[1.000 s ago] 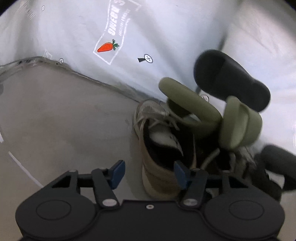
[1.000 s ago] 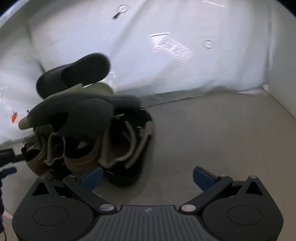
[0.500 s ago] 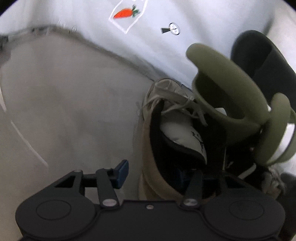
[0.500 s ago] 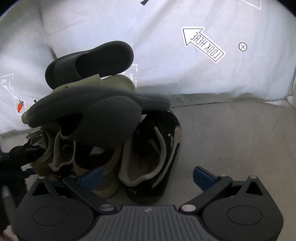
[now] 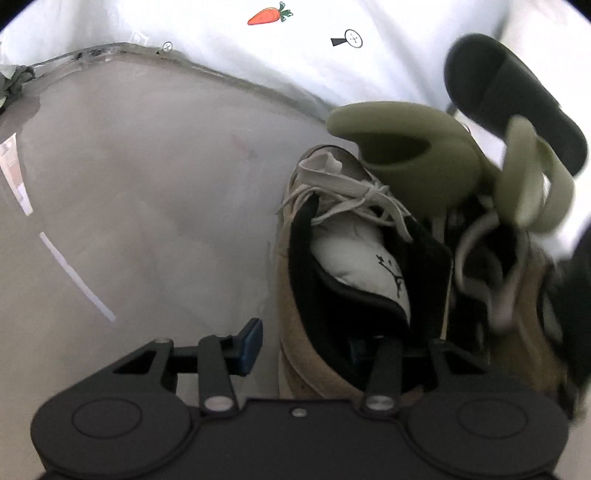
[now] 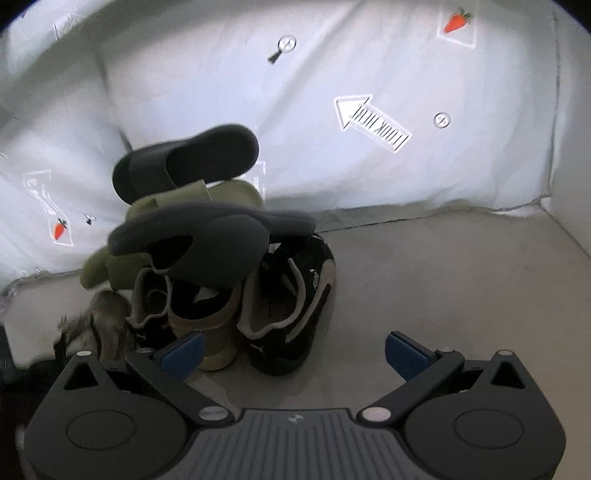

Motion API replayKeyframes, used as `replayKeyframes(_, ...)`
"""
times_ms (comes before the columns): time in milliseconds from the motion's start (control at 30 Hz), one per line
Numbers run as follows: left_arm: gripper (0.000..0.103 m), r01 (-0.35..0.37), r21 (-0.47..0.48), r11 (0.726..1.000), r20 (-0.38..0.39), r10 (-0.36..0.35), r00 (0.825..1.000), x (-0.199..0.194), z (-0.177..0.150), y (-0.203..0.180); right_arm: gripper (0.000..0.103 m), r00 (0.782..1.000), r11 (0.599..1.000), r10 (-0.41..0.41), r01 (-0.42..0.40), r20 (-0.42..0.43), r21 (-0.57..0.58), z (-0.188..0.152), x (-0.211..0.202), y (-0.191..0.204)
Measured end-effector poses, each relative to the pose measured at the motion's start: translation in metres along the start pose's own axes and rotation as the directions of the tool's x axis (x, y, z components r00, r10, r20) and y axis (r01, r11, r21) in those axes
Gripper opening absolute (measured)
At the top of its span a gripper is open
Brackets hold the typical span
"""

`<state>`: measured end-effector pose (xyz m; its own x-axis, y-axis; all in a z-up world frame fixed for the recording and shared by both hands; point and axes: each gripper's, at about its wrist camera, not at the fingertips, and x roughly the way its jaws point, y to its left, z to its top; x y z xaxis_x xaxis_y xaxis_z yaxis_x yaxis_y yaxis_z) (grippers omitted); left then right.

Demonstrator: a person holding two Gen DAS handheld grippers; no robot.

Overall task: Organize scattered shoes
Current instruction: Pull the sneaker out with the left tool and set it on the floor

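Note:
A pile of shoes sits on the grey floor against a white sheet. In the left wrist view a tan sneaker (image 5: 295,295) with white laces lies nearest, with olive green slides (image 5: 417,155) and a black slide (image 5: 509,96) stacked above it. My left gripper (image 5: 303,343) is open and straddles the sneaker's collar wall: one finger is outside, the other is inside the shoe opening. In the right wrist view a dark grey slide (image 6: 207,243) and the black slide (image 6: 192,166) top the pile. My right gripper (image 6: 295,354) is open, just short of a black sneaker (image 6: 295,295).
The white sheet behind carries a carrot sticker (image 5: 269,16) and an arrow sticker (image 6: 369,122). Bare grey floor (image 5: 147,184) with a white stripe (image 5: 74,273) spreads left of the pile. More floor (image 6: 443,277) lies to its right.
My left gripper moved forward onto the tan sneaker and its right finger dropped inside the opening. The right gripper's view tilted up, and the pile now looks slightly farther away.

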<state>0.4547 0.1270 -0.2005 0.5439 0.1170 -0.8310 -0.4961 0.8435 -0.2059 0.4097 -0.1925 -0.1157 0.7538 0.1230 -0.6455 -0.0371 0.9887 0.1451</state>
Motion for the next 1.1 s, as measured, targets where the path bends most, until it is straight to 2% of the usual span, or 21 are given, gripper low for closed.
replayKeyframes(133, 0.040, 0.026, 0.057, 0.998, -0.015, -0.025, 1.000, -0.032, -0.043, 0.012, 0.103, 1.000, 1.000, 0.008, -0.008, 0.010, -0.002, -0.014, -0.027, -0.007)
replayKeyframes(200, 0.034, 0.038, 0.096, 0.995, -0.023, -0.036, 0.999, -0.052, -0.064, 0.009, 0.103, 1.000, 1.000, 0.015, -0.014, 0.009, -0.012, -0.021, -0.040, -0.010)
replayKeyframes(267, 0.034, 0.049, 0.144, 0.988, -0.033, -0.045, 0.998, -0.071, -0.087, 0.006, 0.103, 1.000, 1.000, 0.020, -0.020, 0.006, -0.022, -0.027, -0.049, -0.012)
replayKeyframes(400, 0.034, 0.090, 0.225, 0.970, -0.067, -0.077, 0.995, -0.095, -0.123, 0.002, 0.103, 0.999, 0.998, 0.046, -0.047, -0.024, -0.037, -0.042, -0.064, -0.018)
replayKeyframes(500, 0.034, 0.152, 0.264, 0.952, -0.102, -0.129, 0.986, -0.107, -0.149, -0.003, 0.103, 0.998, 0.997, 0.058, -0.060, -0.036, -0.043, -0.050, -0.072, -0.023)
replayKeyframes(600, 0.034, 0.170, 0.349, 0.922, -0.116, -0.137, 0.984, -0.123, -0.179, -0.019, 0.103, 0.997, 0.997, 0.063, -0.064, -0.041, -0.042, -0.055, -0.080, -0.031)
replayKeyframes(733, 0.034, 0.224, 0.361, 0.905, -0.173, -0.171, 0.970, -0.128, -0.196, -0.036, 0.103, 0.997, 0.999, 0.049, -0.050, -0.051, -0.017, -0.066, -0.092, -0.055)
replayKeyframes(900, 0.034, 0.271, 0.451, 0.851, -0.206, -0.196, 0.959, -0.132, -0.217, -0.075, 0.103, 0.998, 1.000, 0.007, -0.006, -0.057, 0.020, -0.080, -0.106, -0.090)
replayKeyframes(1033, 0.034, 0.319, 0.452, 0.833, -0.249, -0.225, 0.942, -0.130, -0.229, -0.100, 0.103, 0.998, 0.997, -0.032, 0.036, -0.063, 0.063, -0.089, -0.115, -0.118)
replayKeyframes(1100, 0.035, 0.318, 0.481, 0.817, -0.245, -0.223, 0.944, -0.131, -0.235, -0.115, 0.103, 0.997, 0.996, -0.040, 0.045, -0.067, 0.073, -0.092, -0.118, -0.128)
